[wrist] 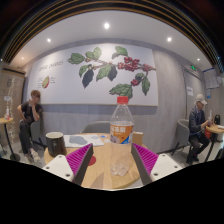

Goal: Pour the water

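A clear plastic water bottle (122,122) with an orange label and orange cap stands upright on a round wooden table (100,170), just ahead of my fingertips. My gripper (113,151) is open wide, its pink pads apart to either side, and it holds nothing. A small transparent thing, perhaps a clear cup (121,167), rests on the table between the fingers, touching neither. A dark mug (55,143) stands on the table to the left of the bottle. A small pale cup (138,138) stands just right of the bottle.
One person (30,118) sits at a table far left and another (200,120) far right. A wall with a mural of leaves and berries (110,70) lies behind. A chair back (97,127) stands beyond the table.
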Motion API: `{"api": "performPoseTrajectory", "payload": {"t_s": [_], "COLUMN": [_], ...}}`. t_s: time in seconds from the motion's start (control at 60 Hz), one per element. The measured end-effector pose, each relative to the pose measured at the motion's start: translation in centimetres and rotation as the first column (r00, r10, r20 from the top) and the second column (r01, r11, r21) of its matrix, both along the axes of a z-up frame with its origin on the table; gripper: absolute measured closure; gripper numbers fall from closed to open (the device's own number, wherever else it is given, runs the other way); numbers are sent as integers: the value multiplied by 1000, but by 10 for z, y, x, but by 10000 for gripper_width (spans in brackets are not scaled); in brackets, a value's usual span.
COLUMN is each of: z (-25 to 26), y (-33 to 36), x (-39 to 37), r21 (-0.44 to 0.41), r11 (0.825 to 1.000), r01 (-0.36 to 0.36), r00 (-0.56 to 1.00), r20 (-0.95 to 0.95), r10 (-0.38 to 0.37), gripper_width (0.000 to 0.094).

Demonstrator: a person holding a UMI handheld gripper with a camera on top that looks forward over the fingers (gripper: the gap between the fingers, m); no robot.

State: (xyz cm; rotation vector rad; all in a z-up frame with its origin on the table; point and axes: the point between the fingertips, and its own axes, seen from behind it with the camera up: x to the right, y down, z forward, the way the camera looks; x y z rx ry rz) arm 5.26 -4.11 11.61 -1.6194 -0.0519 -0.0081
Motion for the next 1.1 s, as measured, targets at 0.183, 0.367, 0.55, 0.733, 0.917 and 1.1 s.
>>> {"api": "performPoseTrajectory", "payload": {"t_s": [0.183,0.367,0.55,0.733,0.917,1.1], "z": [-9,-16,-16,-4,64,111], "y": [67,104,109,119,143,164], "x": [25,26,26,-1,-45,-98], "r21": [-16,-20,36,55,118,108], "r11": [999,999,999,998,993,986], "r01": [43,24,41,43,1,-125], "r00": [999,999,999,972,467,-218], "r20": [0,-21,-4,230,878,967], "r10": [-43,-25,-41,-54,-104,-134], "gripper_width": [113,404,628,635,634,636]}}
